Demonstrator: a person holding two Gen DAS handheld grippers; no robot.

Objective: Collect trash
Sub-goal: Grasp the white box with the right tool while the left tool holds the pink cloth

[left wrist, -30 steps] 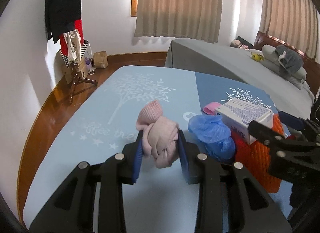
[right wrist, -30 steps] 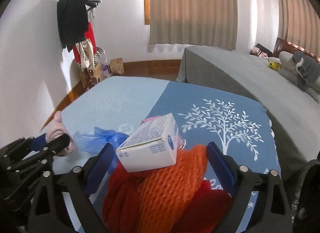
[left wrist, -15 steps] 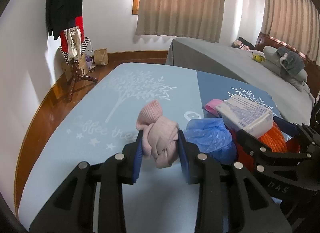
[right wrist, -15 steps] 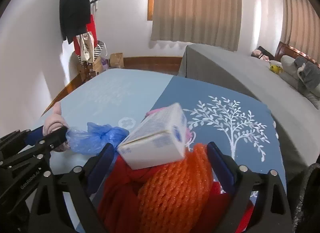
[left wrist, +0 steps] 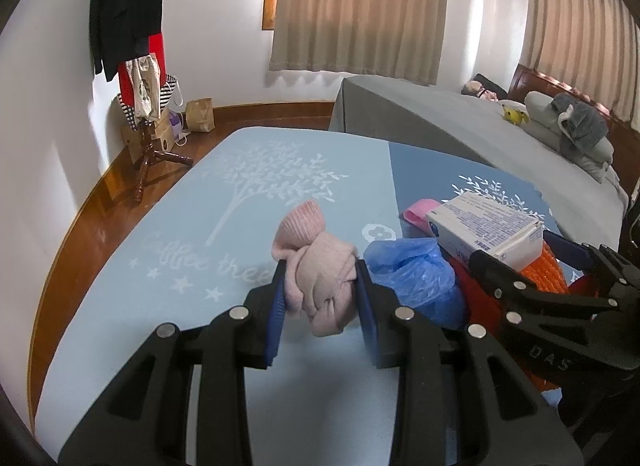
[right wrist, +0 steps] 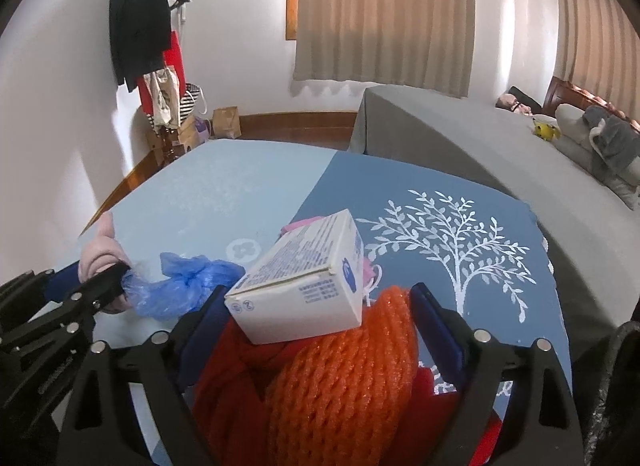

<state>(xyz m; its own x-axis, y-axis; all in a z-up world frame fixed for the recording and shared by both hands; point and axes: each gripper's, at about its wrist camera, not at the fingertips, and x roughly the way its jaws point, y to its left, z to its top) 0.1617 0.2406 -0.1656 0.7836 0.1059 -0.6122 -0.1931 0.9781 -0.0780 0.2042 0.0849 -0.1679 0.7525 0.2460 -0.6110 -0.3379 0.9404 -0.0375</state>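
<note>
My left gripper [left wrist: 320,278] is shut on a pink knitted cloth [left wrist: 316,266] just above the blue mat [left wrist: 240,205]. Right of it lies a crumpled blue plastic bag [left wrist: 408,270], also in the right wrist view [right wrist: 180,286]. My right gripper [right wrist: 318,290] is closing, with its pads against an orange foam net [right wrist: 348,366] and a red cloth [right wrist: 232,386]. A white carton [right wrist: 304,278] rests tilted on top of that bundle. The left view shows the right gripper [left wrist: 516,250] beside the carton [left wrist: 484,221].
A small pink item [left wrist: 416,211] lies on the mat behind the carton. A grey bed [left wrist: 440,125] with pillows stands beyond the mat. At the left wall are a coat stand [left wrist: 144,105] hung with clothes and a paper bag [left wrist: 200,115].
The right gripper's jaws have narrowed on the orange and red bundle, and the carton on top has shifted and tilted. The left gripper keeps still with the pink cloth.
</note>
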